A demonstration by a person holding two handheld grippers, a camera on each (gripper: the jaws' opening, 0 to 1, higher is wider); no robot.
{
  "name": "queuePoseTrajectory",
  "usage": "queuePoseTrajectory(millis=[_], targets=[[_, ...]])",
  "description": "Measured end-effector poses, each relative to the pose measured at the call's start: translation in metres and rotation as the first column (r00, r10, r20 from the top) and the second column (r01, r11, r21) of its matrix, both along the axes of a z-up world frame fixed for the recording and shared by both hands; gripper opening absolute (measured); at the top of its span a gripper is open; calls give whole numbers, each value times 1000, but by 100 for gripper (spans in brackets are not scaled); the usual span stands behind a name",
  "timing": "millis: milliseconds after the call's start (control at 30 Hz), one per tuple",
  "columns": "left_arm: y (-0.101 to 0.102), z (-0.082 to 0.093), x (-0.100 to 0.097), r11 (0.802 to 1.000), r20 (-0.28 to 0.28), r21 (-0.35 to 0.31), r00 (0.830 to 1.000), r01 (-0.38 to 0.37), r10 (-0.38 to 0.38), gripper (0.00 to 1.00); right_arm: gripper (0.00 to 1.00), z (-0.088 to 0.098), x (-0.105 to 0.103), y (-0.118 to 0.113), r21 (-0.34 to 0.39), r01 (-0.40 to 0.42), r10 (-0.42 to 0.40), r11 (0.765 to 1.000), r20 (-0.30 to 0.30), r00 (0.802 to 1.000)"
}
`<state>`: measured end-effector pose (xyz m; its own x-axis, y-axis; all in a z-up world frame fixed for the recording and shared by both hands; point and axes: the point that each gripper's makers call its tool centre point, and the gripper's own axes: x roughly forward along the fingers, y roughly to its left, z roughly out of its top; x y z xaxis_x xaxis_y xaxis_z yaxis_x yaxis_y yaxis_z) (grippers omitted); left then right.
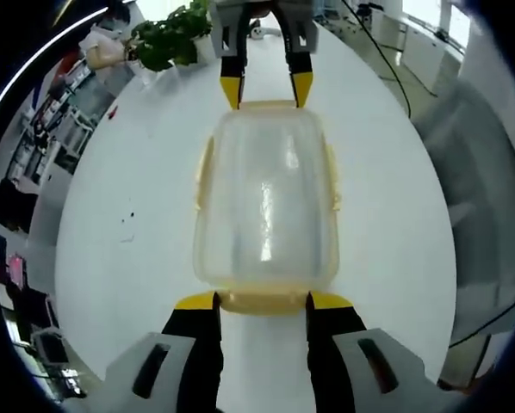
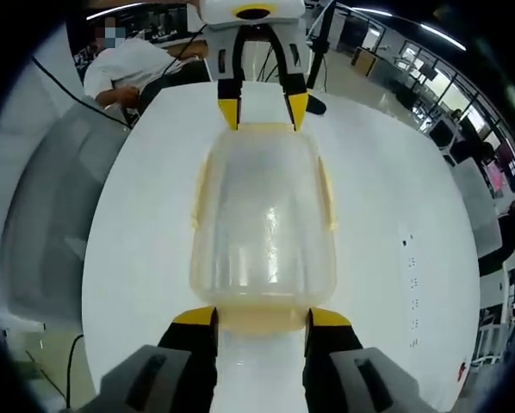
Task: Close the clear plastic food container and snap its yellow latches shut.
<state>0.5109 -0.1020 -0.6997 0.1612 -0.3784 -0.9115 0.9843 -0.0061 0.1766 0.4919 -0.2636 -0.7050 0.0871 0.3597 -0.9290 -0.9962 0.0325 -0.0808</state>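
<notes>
Nearby, a potted plant [image 1: 167,34] stands beyond the container [image 1: 266,202].

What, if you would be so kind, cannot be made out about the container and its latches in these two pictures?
- Left gripper view: the near yellow latch lies between the left gripper tips; snapped or not is unclear.
- Right gripper view: the near latch at the right gripper is pale and blurred.
- Container: cloudy plastic with glare hides the inside.

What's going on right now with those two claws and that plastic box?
Left gripper and right gripper open, at opposite ends of the container. Lid on; end latches between the jaws. White table, nothing blocking.
</notes>
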Motion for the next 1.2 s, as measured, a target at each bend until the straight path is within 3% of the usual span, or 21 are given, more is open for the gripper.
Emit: queuePoseTrajectory(millis=[433, 1200], targets=[[-29, -8, -1, 1000, -28, -14, 999, -24, 24, 35, 37, -4, 4, -29, -10, -20, 20, 1000, -14, 1000], [-56, -25, 1, 998, -63, -30, 997, -48, 46, 35, 37, -21, 11, -57, -46, -43, 41, 998, -46, 998]])
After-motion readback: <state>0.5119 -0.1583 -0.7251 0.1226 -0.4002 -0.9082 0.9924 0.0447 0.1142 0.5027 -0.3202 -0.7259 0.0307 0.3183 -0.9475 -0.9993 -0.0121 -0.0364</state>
